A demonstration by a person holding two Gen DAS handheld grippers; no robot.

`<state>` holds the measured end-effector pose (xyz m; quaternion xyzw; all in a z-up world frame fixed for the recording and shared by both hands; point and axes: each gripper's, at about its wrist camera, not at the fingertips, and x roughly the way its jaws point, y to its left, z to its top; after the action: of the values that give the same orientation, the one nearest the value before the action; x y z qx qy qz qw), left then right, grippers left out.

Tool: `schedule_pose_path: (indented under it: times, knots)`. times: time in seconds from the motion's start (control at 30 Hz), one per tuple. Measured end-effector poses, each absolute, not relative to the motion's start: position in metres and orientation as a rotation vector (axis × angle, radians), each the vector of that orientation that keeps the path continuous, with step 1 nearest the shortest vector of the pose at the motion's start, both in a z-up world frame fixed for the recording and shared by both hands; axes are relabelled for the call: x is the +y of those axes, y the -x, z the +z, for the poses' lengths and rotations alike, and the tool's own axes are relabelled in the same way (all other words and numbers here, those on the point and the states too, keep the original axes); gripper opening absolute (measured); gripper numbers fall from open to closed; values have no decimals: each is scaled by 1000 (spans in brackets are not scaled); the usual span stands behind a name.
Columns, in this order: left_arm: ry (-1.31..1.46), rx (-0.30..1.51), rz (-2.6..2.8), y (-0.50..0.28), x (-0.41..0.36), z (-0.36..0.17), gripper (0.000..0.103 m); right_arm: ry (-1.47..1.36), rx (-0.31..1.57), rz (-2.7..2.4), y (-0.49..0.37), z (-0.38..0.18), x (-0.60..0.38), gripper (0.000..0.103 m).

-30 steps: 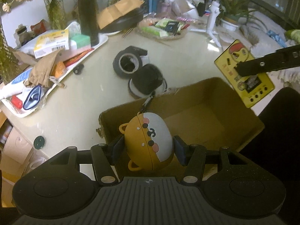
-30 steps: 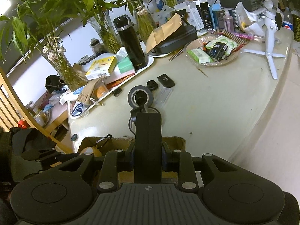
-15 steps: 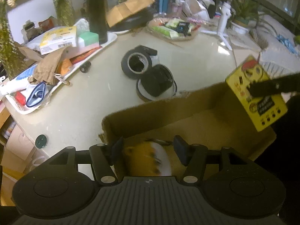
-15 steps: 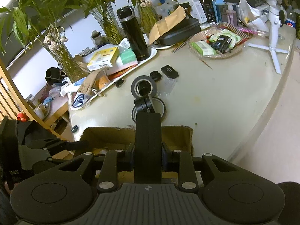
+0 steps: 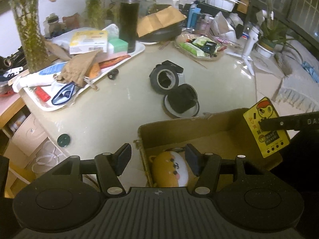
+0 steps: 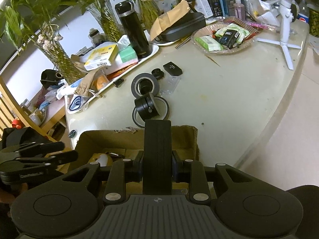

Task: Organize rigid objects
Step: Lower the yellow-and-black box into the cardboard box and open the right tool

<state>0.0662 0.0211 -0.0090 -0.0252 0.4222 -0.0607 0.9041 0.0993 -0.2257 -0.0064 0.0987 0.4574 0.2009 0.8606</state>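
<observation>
Left gripper (image 5: 157, 160) spread and empty above cardboard box (image 5: 201, 127), orange-and-white bear-shaped case (image 5: 169, 169) lying inside box's near corner, right gripper (image 6: 157, 149) pinching yellow cartoon-printed card (image 5: 266, 127) over box's right edge

right gripper's arm (image 5: 295, 122): I read the pale letters "DA", cut off at the picture's edge, in the left wrist view.
yellow card (image 5: 266, 127): I see a cartoon face and dark panels of print, too small for me to read.
yellow-and-white box (image 6: 100, 56): I make out a barcode label; the digits are not legible.
blue can (image 6: 303, 19): I see a red, white and blue round logo, no words I can read.
</observation>
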Motion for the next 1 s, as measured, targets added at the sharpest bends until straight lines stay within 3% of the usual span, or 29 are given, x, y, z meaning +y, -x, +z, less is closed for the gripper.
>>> schedule_pose_path:
  times: [0.1,0.7,1.0]
  knots:
    - [64,869,-104,-64,26,-9,65,-191,970,401,-101,-9,-221,30]
    - [102,860,-81,-61,33,-10,65,-73,1004,315,-124,-26,-191,31]
    - [100,859,-82,-60,34,-11,65,-86,951,350,-116,-12,-203,55]
